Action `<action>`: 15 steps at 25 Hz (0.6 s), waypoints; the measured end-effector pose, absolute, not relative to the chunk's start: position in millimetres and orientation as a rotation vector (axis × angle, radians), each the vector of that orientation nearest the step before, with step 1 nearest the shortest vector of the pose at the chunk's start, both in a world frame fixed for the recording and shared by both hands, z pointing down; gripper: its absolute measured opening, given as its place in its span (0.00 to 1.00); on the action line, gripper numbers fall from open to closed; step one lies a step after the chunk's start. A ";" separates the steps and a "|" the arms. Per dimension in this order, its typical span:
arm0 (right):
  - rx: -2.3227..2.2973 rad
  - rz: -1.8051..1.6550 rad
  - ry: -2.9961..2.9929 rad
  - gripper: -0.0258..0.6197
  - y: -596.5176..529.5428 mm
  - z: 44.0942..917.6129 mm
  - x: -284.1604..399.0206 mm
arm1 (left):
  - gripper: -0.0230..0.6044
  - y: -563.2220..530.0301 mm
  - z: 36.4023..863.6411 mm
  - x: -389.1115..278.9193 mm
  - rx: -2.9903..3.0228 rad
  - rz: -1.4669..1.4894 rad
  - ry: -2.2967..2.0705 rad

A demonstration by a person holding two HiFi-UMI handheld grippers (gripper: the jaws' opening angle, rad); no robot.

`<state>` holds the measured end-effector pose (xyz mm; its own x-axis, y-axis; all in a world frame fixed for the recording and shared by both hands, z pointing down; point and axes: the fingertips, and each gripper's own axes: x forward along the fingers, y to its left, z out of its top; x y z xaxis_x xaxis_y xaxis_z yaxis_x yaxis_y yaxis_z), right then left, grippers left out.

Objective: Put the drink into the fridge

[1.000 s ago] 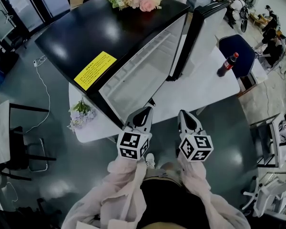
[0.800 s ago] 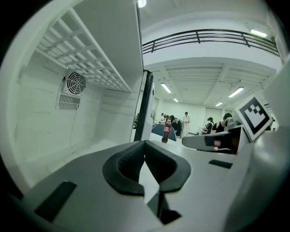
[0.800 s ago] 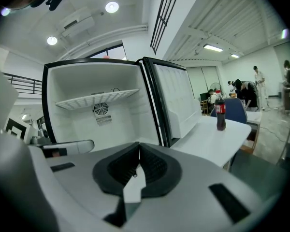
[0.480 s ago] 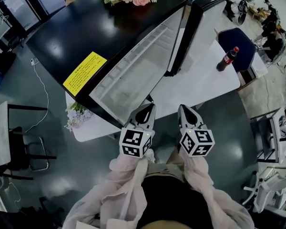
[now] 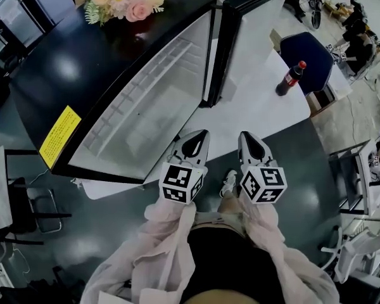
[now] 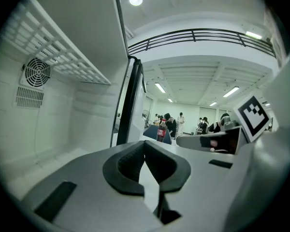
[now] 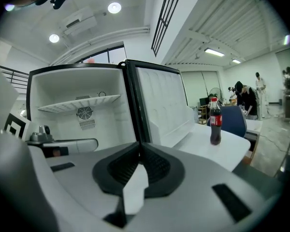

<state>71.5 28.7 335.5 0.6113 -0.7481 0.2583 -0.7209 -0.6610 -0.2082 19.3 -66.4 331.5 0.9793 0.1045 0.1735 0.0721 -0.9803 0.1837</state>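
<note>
Held side by side before the open fridge (image 5: 139,113): left gripper (image 5: 198,138), right gripper (image 5: 247,139). Fingers of both closed tip to tip, gripping nothing. Standing upright on the white counter (image 5: 256,116), right of the fridge door (image 5: 244,40), well apart from both grippers: drink bottle (image 5: 288,81).

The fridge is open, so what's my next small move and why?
Probably open the right gripper and reach for the cola bottle: it stands on the white table, the fridge is open, and that gripper is shut and empty.
</note>
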 end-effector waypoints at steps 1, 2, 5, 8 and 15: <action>-2.744 -0.497 1.256 0.06 30.7 335.2 81.4 | 0.06 -62.5 331.8 29.8 2.953 0.278 0.139; -2.745 -0.495 1.253 0.07 33.6 334.8 92.2 | 0.06 -58.3 332.1 40.7 2.957 0.285 0.146; -2.750 -0.490 1.231 0.08 43.9 335.3 125.7 | 0.06 -49.0 332.6 71.8 2.966 0.291 0.161; -2.754 -0.514 1.189 0.23 54.8 345.0 160.1 | 0.06 -41.2 339.6 103.2 2.964 0.311 0.187; -2.776 -0.553 1.083 0.30 91.8 365.4 233.1 | 0.06 -6.2 359.4 173.2 2.951 0.381 0.275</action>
<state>233.1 91.8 365.4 0.6790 -0.6729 0.2937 -0.6324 -0.7392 -0.2317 173.2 -6.2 359.4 0.9508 0.2002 0.2363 0.1612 -0.9714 0.1742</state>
